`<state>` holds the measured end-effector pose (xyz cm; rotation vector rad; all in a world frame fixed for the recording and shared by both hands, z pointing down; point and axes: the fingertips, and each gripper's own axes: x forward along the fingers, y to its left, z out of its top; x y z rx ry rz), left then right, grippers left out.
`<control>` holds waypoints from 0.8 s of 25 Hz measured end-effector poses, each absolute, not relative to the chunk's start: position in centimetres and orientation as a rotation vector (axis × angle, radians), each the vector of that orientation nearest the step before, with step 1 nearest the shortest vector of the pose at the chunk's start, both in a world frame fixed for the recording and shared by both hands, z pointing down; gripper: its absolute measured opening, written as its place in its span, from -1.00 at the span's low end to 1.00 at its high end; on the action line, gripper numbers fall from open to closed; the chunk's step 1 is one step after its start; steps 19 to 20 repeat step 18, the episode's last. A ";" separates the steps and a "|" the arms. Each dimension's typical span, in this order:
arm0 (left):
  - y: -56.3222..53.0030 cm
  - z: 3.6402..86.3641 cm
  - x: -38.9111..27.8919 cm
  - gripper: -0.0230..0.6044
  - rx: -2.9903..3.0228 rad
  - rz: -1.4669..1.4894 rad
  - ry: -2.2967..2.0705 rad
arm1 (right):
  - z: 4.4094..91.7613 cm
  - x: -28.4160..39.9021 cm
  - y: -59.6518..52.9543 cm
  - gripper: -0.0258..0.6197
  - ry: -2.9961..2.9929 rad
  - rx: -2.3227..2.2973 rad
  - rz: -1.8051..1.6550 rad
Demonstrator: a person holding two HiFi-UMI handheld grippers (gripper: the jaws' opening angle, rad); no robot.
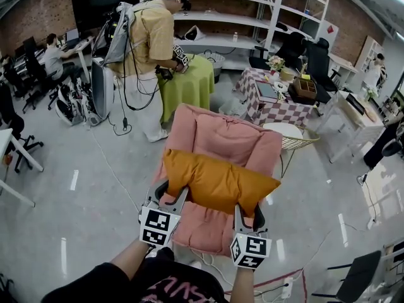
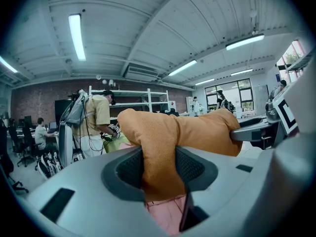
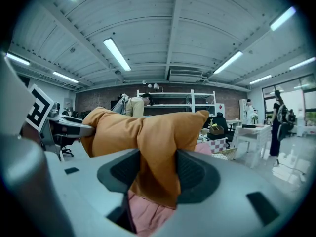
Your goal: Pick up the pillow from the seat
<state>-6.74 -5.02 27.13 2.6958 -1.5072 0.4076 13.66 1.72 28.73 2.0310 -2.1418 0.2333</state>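
Left gripper (image 2: 159,169): jaws are partly closed and pinch a fold of the orange pillow (image 1: 218,180) between both pads. The fabric bunches in the gap and bulges above the jaws.

Right gripper (image 3: 154,172): same condition. Its jaws clamp a fold of the pillow's near edge, with the pads pressed into the cloth on either side.

Position: the pillow spans crosswise over the front of the pink armchair (image 1: 214,134), gripped near its left and right near corners. Pink upholstery shows directly beneath each pinched fold. Whether the pillow is clear of the seat cushion cannot be told.

Markings: the marker cubes (image 1: 158,226) carry black-and-white square patterns only. Pink lettering on the wearer's black shirt (image 1: 180,290) is cut off and unreadable.
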 end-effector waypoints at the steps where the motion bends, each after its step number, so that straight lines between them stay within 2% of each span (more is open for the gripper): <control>1: -5.0 27.2 -6.6 -0.35 2.697 0.407 -1.506 | 28.8 13.8 1.8 -0.18 -2.141 2.031 0.234; 20: -4.5 27.6 -6.9 -0.35 2.699 0.401 -1.512 | 29.3 13.4 2.3 -0.18 -2.135 2.039 0.239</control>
